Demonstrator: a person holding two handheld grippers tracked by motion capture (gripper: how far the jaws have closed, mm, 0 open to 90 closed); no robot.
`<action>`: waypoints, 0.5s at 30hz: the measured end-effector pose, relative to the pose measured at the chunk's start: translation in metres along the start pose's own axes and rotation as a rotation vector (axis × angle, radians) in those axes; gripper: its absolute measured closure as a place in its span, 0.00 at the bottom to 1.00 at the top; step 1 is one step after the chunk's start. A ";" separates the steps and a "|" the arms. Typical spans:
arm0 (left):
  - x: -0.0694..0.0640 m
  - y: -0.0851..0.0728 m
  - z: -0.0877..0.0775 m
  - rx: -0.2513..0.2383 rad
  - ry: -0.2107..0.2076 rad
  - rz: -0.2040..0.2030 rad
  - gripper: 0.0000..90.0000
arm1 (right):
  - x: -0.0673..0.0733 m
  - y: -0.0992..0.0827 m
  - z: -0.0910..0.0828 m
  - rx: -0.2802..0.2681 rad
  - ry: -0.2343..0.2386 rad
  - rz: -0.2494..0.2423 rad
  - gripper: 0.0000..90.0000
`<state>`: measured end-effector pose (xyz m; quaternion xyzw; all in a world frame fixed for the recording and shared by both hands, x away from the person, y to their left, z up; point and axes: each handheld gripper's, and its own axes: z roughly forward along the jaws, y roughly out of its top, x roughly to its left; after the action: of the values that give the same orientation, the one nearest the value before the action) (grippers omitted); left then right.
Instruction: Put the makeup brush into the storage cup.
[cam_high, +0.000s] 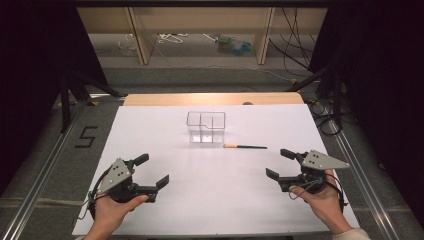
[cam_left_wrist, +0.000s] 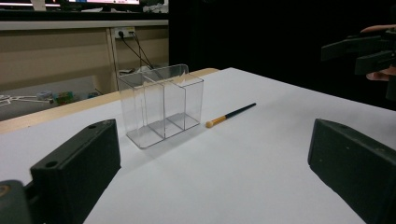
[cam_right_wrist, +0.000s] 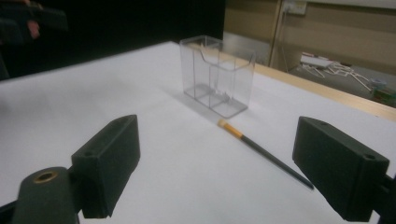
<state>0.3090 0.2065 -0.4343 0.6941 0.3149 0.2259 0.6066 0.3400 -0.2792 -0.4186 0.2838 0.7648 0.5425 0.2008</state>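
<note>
A clear plastic organiser box (cam_high: 206, 127) (cam_left_wrist: 161, 103) (cam_right_wrist: 217, 74) with inner compartments stands upright on the white table (cam_high: 215, 200), toward its far middle. Just right of it lies a thin brush (cam_high: 244, 146) (cam_left_wrist: 231, 115) (cam_right_wrist: 261, 150) with a black handle and a tan tip pointing at the box. My left gripper (cam_high: 153, 173) (cam_left_wrist: 212, 172) is held low at the near left, open with nothing between its jaws. At the near right, my right gripper (cam_high: 279, 164) (cam_right_wrist: 217, 170) is open too, a short way in front of the brush's handle end.
A wooden strip (cam_high: 212, 98) runs along the table's far edge. Behind it, on the floor, lie cables (cam_high: 295, 45), white hangers (cam_high: 172, 37) and some bottles (cam_high: 232, 45). Dark curtains close both sides.
</note>
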 end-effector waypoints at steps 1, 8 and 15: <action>0.000 0.000 0.000 0.003 -0.004 0.015 0.03 | -0.001 0.002 0.001 0.017 -0.027 -0.049 0.18; -0.003 0.000 0.002 0.024 -0.017 0.037 0.03 | -0.003 0.015 0.016 0.215 -0.038 -0.190 0.18; -0.004 -0.001 0.002 0.034 -0.024 0.034 0.03 | -0.002 0.030 0.048 0.404 -0.036 -0.365 0.19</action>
<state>0.3076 0.2028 -0.4355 0.7124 0.2993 0.2225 0.5944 0.3776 -0.2391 -0.4064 0.1850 0.8922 0.3287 0.2483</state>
